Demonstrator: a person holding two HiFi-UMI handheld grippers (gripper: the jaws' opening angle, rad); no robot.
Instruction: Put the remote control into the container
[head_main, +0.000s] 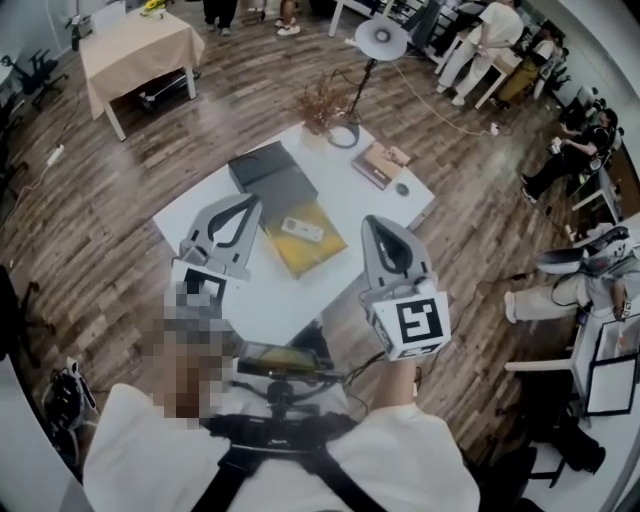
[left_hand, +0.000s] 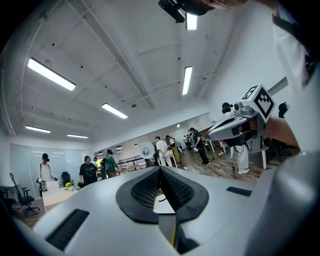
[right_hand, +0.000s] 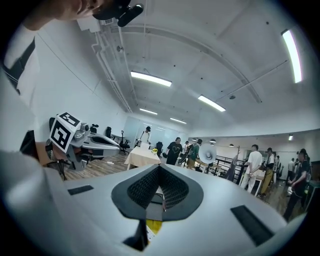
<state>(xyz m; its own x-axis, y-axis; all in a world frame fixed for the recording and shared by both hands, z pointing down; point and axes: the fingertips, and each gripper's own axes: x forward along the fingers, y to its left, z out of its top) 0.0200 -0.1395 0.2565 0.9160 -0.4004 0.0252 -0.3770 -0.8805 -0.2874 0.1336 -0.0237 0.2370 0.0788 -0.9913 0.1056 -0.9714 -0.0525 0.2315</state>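
While the person holds both arms out level over the near edge of the white desk (head_main: 340, 195), the left gripper (head_main: 246, 202) and right gripper (head_main: 376, 224) point away side by side, each with jaws pressed together on nothing. The remote control (head_main: 302, 229) lies inside the yellow container (head_main: 305, 256) on the desk, between the two gripper tips.

The white table (head_main: 335, 192) bears a dark box (head_main: 272, 172), yellow container (head_main: 308, 252), book (head_main: 380, 163) and dried-plant vase (head_main: 318, 132).

Wooden floor (head_main: 100, 250), white table (head_main: 345, 195)
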